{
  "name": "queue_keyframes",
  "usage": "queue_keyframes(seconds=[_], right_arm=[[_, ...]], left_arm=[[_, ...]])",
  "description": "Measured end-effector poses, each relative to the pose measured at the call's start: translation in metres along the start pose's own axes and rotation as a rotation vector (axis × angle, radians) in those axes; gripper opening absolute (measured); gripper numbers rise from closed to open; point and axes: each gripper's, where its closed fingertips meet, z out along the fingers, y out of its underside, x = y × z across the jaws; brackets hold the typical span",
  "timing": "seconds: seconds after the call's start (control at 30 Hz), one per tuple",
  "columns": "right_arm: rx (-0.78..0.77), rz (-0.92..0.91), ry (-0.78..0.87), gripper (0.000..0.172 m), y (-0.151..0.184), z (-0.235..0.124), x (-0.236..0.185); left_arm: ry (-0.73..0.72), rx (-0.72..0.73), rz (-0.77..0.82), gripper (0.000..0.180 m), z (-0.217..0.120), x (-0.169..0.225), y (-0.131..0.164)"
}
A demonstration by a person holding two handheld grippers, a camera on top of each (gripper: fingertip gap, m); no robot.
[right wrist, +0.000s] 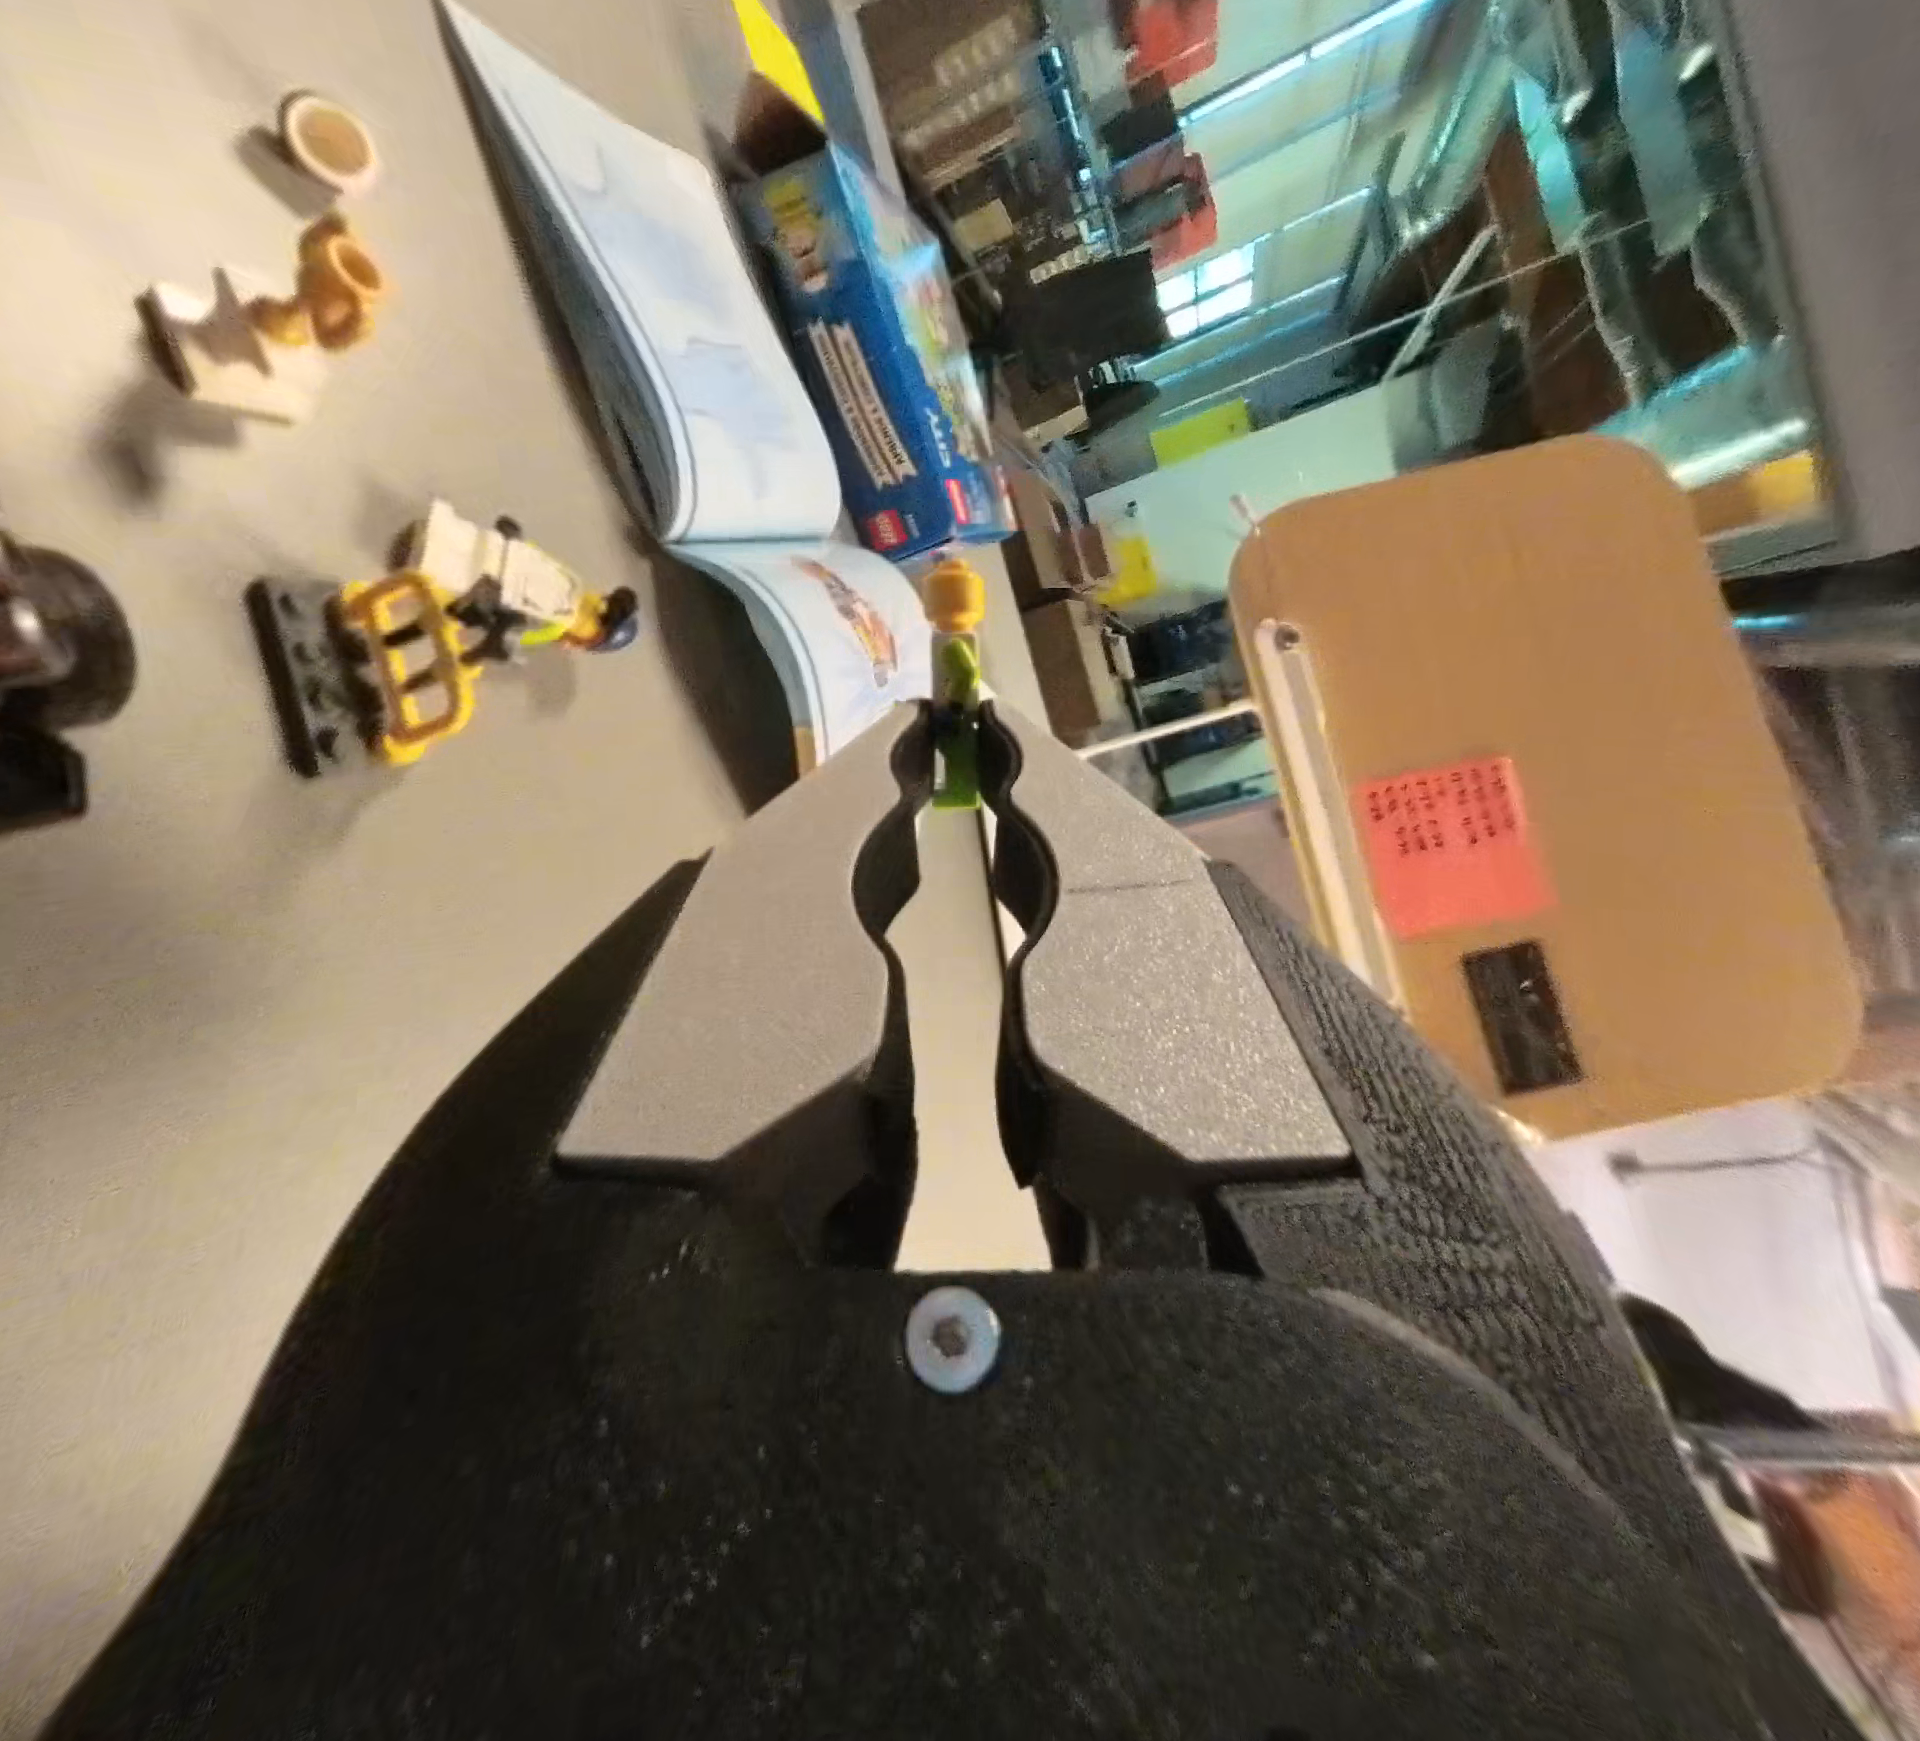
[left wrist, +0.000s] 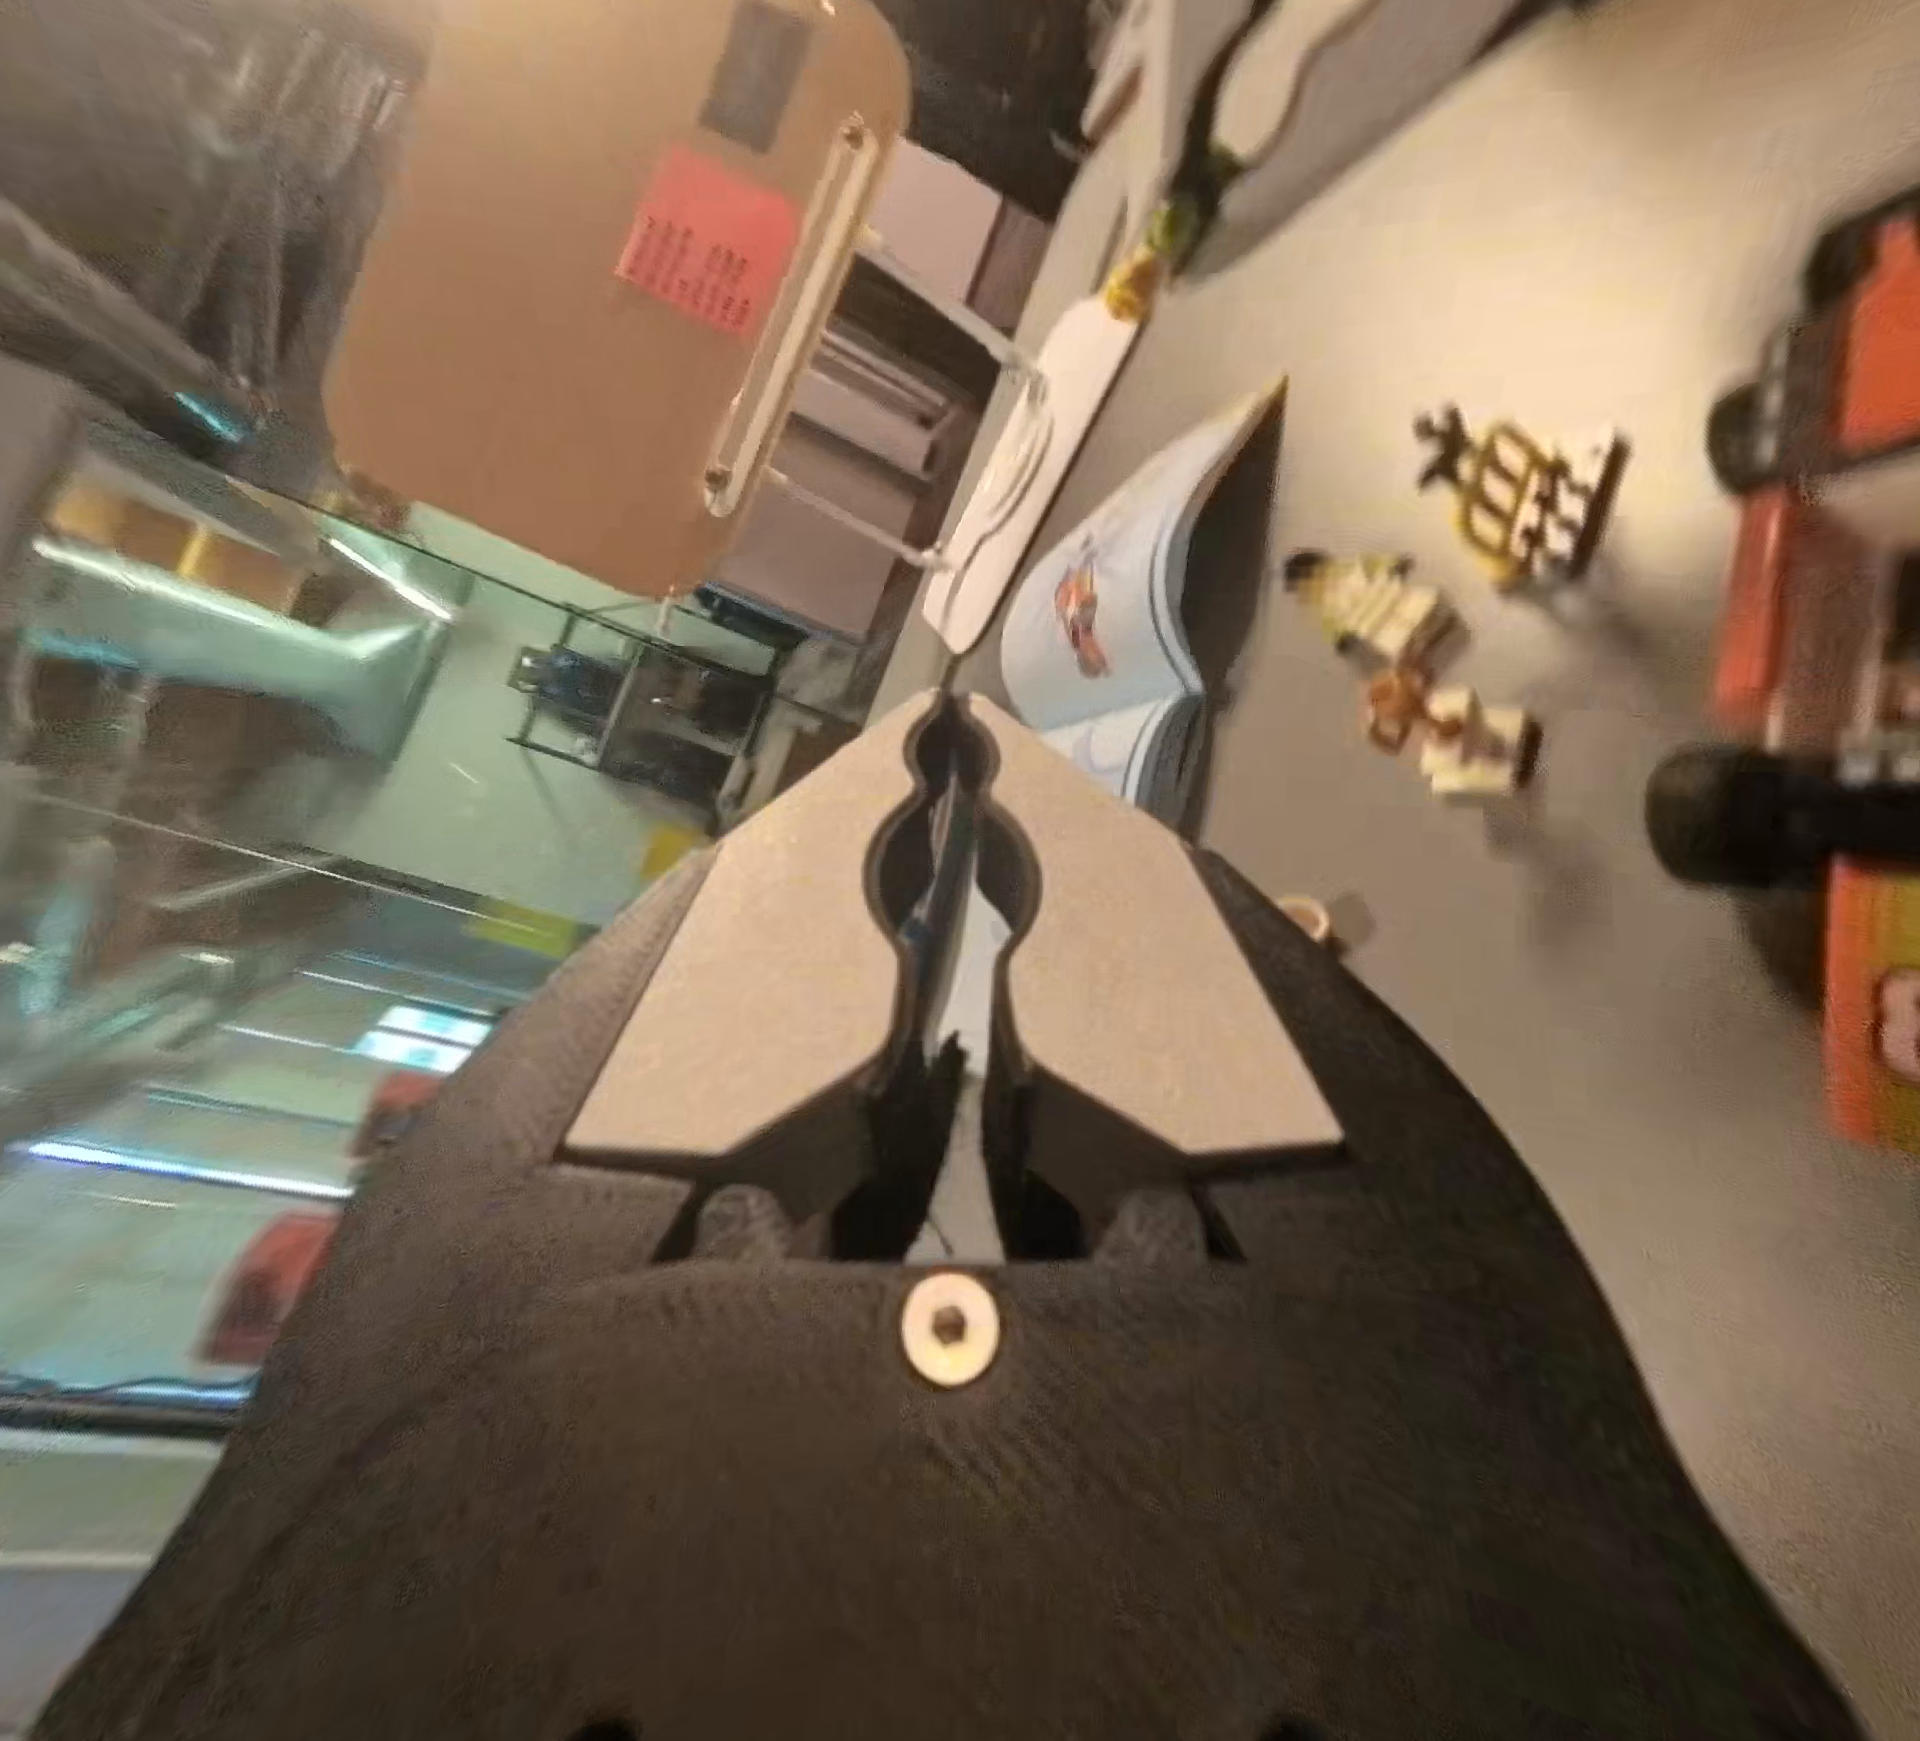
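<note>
So the left tool [left wrist: 951, 704] had its tips squeezed together with nothing visible between them, just hovering near the edge of the grey desk [left wrist: 1455, 289]. The right tool [right wrist: 954, 725] was pinched onto a little toy figure [right wrist: 956, 652], yellow head and lime-green arm poking out past the tips, held up off the desk.

Going left to right in the right wrist view: a small cup [right wrist: 327, 138], a brown-and-white brick bit [right wrist: 270, 320], a yellow-and-black build [right wrist: 364, 673] with another figure [right wrist: 530, 590] lying beside it, an open booklet [right wrist: 675, 403], and a blue box [right wrist: 873, 361] at the desk's far edge. Off the desk stood a tan chair back [right wrist: 1538, 756] with a red sticker, plus glass partitions and shelving, all blurry.
</note>
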Motion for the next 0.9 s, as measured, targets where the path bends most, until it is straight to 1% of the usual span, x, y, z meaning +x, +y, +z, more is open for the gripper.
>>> queue_keyframes(seconds=[0.07,0.1,0.17,0.2,0.23,0.3,0.33,0.37,0.43,0.47,0.6,0.73,0.8,0.9], right_arm=[[0.008,-0.072,0.008,0.006,-0.008,0.004,-0.008],[0.015,-0.109,-0.003,0.006,-0.012,0.006,-0.015],[0.072,-0.114,-0.018,0.006,-0.025,0.006,-0.022],[0.097,-0.120,-0.016,0.006,-0.032,0.005,-0.024],[0.114,-0.142,-0.008,0.006,-0.037,0.004,-0.025],[0.153,-0.183,-0.002,0.006,-0.049,0.002,-0.029],[0.168,-0.198,-0.005,0.006,-0.053,0.000,-0.031],[0.175,-0.205,-0.014,0.006,-0.055,0.000,-0.033],[0.193,-0.204,-0.031,0.006,-0.058,-0.002,-0.036],[0.199,-0.202,-0.038,0.006,-0.059,-0.002,-0.037],[0.206,-0.209,-0.067,0.006,-0.058,-0.003,-0.041],[0.211,-0.210,-0.081,0.006,-0.059,-0.004,-0.042],[0.210,-0.212,-0.086,0.006,-0.059,-0.004,-0.043],[0.204,-0.222,-0.095,0.006,-0.058,-0.004,-0.045]], left_arm=[[0.009,0.025,-0.026,0.000,0.002,0.004,-0.008],[0.022,0.027,-0.007,0.000,0.003,0.010,-0.010],[0.053,0.050,0.028,0.000,0.003,0.023,-0.016],[0.075,0.068,-0.006,0.000,0.004,0.027,-0.020],[0.124,0.081,-0.079,0.001,0.005,0.034,-0.024],[0.244,0.097,-0.239,0.026,0.006,0.047,-0.033],[0.261,0.096,-0.268,0.030,0.006,0.049,-0.034],[0.239,0.093,-0.254,0.029,0.007,0.046,-0.033],[0.189,0.106,-0.154,0.017,0.006,0.044,-0.033],[0.188,0.102,-0.113,0.015,0.005,0.046,-0.032],[0.171,0.102,-0.005,0.013,0.006,0.051,-0.032],[0.141,0.112,0.040,0.015,0.006,0.050,-0.032],[0.141,0.119,0.070,0.010,0.005,0.052,-0.033],[0.147,0.107,0.113,0.010,0.006,0.055,-0.032]])
